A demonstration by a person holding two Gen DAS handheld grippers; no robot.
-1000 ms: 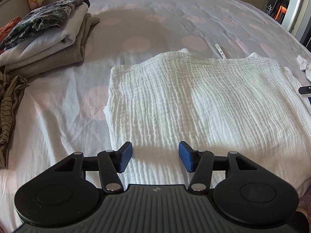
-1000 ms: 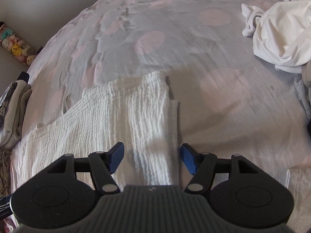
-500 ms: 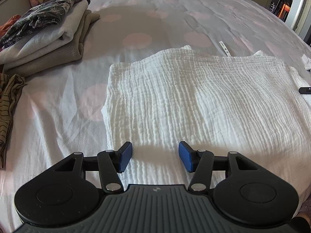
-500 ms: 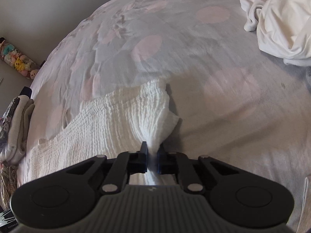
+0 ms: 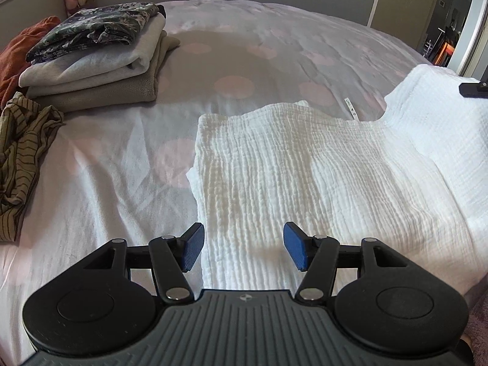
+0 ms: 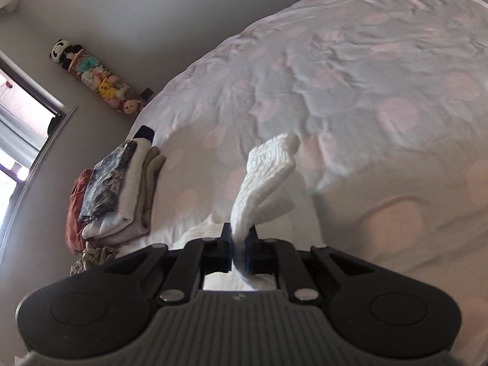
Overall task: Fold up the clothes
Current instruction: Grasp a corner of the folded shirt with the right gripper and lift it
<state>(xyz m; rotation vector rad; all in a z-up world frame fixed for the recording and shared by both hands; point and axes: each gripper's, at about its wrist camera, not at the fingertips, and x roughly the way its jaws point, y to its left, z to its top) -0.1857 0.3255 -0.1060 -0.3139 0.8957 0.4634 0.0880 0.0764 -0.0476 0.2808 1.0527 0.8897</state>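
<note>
White crinkled garment (image 5: 305, 164), pink-dotted bedcover (image 5: 274, 61)

I see a grey bed cover with pale pink dots (image 5: 274, 55), plain beige walls (image 6: 122, 15), a bright window (image 6: 18, 128) at left.

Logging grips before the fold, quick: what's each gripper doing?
Left gripper: open, jaws just widened, over the white cloth, not pinching it.
Right gripper: shut on the cloth's edge.

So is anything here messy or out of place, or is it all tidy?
Mostly tidy: the folded stack sits square on the bed. The striped garment beside it lies crumpled, unfolded. The white crinkled cloth is uneven because the right gripper is clamped on one corner, lifting it; the left gripper hangs open over the near edge.
</note>
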